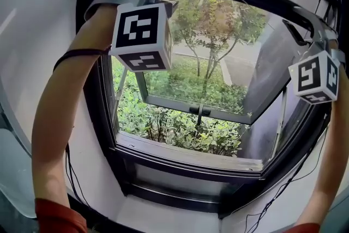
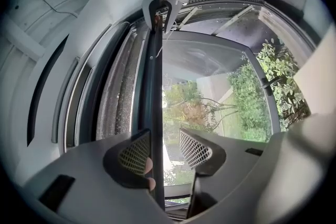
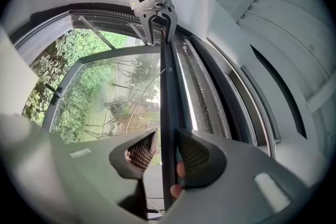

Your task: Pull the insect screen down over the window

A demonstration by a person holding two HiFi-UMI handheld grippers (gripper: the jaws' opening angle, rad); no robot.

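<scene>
The trick looked to be an even, level pull at both ends: the left gripper stood loosely parted around the insect screen's pull bar, high under the top of the window frame, one jaw touching, and the right gripper sat closer about it, not quite clenched.

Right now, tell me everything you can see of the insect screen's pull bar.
The pull bar is a slim, dark, metal-looking rail running level across the top of the window. It passes between the jaws of the left gripper and the right gripper, one towards each end, lying against one pad of each with a gap on the other side, so neither clamps it.
</scene>
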